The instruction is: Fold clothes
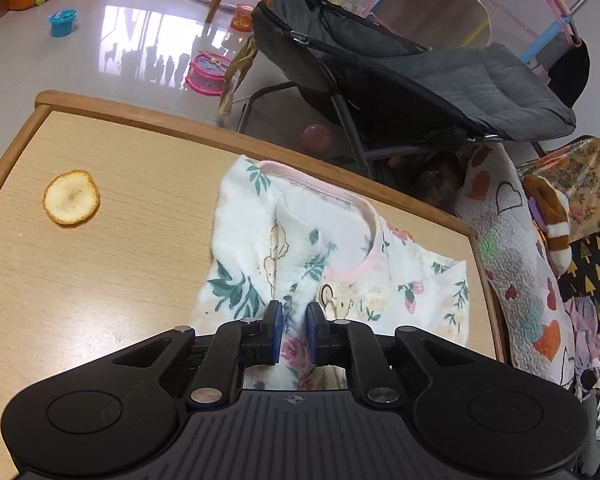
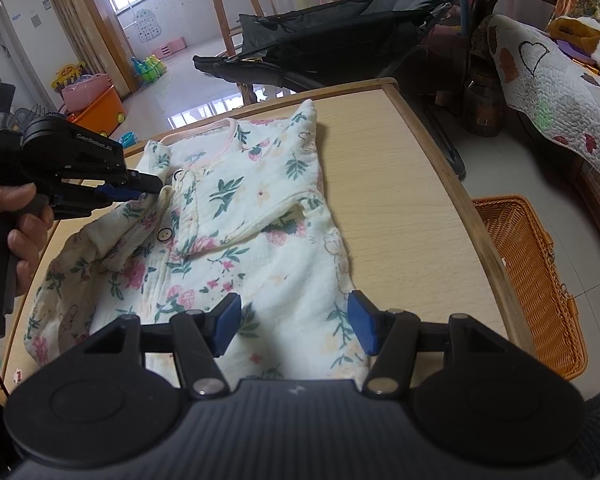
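1. A floral baby garment [image 2: 236, 216] lies spread on the wooden worktop [image 2: 400, 200], its pink-trimmed neckline [image 1: 352, 200] towards the far edge
2. The left gripper [image 1: 295, 316] sits low over the garment's left side, its blue fingers [image 1: 277, 320] standing a narrow gap apart with a raised fold of the cloth between them (whether the pads press on the cloth cannot be told)
3. In the right wrist view a hand [image 2: 24, 224] holds that gripper by its handle, just left of the garment's row of buttons [image 2: 165, 235]
4. The right gripper [image 2: 294, 322] hovers over the garment's near end, its fingers [image 2: 362, 320] spread wide and holding nothing
5. A round slice of citrus peel [image 1: 71, 197] lies on the worktop well to the left of the garment
6. An orange wicker basket [image 2: 532, 280] stands on the floor to the right of the garment, beyond the worktop's edge
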### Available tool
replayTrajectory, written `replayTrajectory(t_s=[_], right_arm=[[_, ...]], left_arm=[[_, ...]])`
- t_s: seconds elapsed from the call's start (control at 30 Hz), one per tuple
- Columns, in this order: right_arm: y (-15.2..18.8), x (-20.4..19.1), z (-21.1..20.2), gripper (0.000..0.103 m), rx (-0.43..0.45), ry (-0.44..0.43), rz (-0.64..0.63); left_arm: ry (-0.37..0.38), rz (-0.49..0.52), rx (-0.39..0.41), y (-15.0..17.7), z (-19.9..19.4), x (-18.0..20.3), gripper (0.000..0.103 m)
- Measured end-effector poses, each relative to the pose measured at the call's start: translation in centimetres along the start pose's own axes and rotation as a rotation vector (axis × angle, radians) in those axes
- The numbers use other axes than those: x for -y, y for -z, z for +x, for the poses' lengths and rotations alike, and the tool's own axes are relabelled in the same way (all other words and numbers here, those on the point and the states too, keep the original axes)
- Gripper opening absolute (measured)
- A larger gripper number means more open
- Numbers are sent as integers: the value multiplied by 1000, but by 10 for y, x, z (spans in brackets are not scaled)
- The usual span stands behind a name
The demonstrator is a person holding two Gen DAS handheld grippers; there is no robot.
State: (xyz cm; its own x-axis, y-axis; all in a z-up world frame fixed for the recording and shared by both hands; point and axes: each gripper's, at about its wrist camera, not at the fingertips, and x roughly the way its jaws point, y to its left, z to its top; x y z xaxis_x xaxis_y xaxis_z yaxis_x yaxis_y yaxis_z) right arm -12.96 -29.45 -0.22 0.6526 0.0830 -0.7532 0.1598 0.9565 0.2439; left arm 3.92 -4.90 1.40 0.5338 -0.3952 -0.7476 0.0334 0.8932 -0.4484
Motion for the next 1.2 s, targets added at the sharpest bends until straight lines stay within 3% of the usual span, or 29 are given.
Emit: replayTrajectory(t_s=[0.5, 0.67, 0.83, 0.93, 1.03, 1.2], right_arm=[[0, -2, 1, 59, -2, 11, -18], [-2, 0, -2, 59, -3, 1, 10], [-13, -2, -20, 59, 62, -33, 9], [-25, -5, -27, 59, 97, -1, -23], [-38, -2, -22, 58, 98, 33, -17], [-56, 7, 0, 55, 58, 56, 41]], left_arm=[[88, -77, 53, 12, -42, -14, 17], [130, -121, 69, 28, -70, -27, 18], [204, -179, 91, 57, -105, -48, 18], [188, -158, 109, 80, -117, -55, 20], [133, -133, 91, 101, -115, -59, 29], [155, -193, 72, 119, -111, -68, 29]])
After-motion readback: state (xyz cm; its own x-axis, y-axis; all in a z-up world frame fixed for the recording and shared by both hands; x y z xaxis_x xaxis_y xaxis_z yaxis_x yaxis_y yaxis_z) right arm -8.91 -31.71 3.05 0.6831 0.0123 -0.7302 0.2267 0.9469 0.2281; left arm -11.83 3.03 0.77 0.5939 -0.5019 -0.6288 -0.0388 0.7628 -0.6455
